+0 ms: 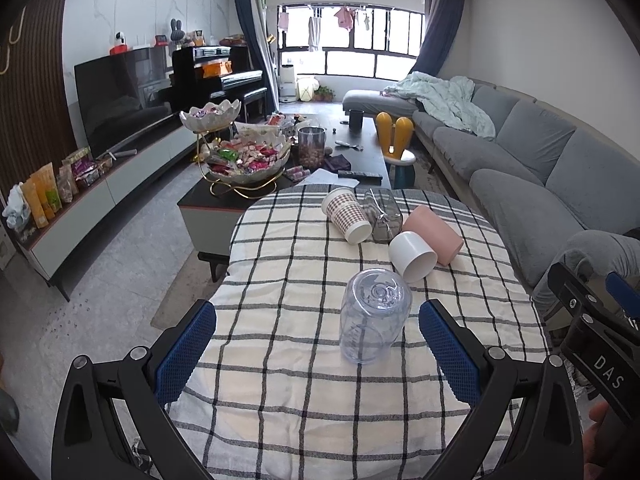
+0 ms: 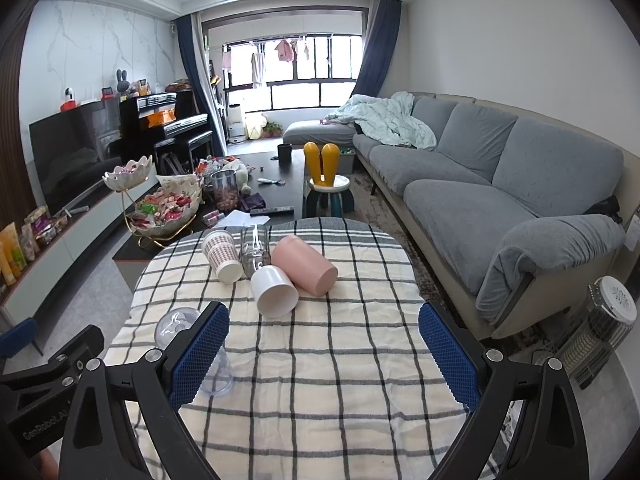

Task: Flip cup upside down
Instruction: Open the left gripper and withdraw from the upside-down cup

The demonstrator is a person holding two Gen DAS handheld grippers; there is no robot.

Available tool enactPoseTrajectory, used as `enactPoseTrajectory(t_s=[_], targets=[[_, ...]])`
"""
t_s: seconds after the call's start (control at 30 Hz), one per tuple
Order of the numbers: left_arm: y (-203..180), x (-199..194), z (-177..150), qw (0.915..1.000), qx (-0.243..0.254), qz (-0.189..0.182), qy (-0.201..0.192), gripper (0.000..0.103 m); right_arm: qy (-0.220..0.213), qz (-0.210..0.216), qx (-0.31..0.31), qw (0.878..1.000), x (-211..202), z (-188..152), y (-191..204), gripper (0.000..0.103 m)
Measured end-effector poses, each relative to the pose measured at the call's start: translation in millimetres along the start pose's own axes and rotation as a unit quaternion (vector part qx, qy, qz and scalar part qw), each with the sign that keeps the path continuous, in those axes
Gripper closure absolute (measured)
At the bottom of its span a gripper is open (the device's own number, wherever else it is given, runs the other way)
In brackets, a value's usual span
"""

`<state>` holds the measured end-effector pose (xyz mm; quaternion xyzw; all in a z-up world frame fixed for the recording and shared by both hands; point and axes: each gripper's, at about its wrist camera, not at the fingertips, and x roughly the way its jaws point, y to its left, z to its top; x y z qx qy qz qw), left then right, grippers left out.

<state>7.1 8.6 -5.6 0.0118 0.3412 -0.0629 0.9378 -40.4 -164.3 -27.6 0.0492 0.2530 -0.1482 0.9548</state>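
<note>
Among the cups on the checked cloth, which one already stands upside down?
The clear plastic cup, nearest the left gripper. Its base faces up, while the white cup, pink cup and checked paper cup lie on their sides.

- the clear plastic cup point(image 1: 375, 316) stands upside down on the checked tablecloth point(image 1: 280, 264), between the left gripper's point(image 1: 318, 344) spread fingers.
- at 1 o'clock behind it lie the white cup point(image 1: 413, 255) and the pink cup point(image 1: 434, 233), touching.
- at 12 o'clock lie the plaid paper cup point(image 1: 346, 215) and the clear glass tumbler point(image 1: 383, 215).
- right gripper point(image 2: 324, 354): the upside-down cup is at its 9 o'clock.
</note>
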Motion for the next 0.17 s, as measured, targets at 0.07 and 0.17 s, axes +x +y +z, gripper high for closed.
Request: enactPoseTrajectory(t_s=[0.07, 0.17], targets=[[-0.8, 0.3, -0.5, 1.0, 0.002, 0.003, -0.001, 0.0, 0.0, 0.0, 0.0, 1.0, 0.3, 0.1, -0.1, 0.007], [-1.0, 0.4, -1.0, 1.0, 0.004, 0.007, -0.003, 0.0, 0.002, 0.0, 0.001, 1.0, -0.3, -1.1, 0.3, 0.007]])
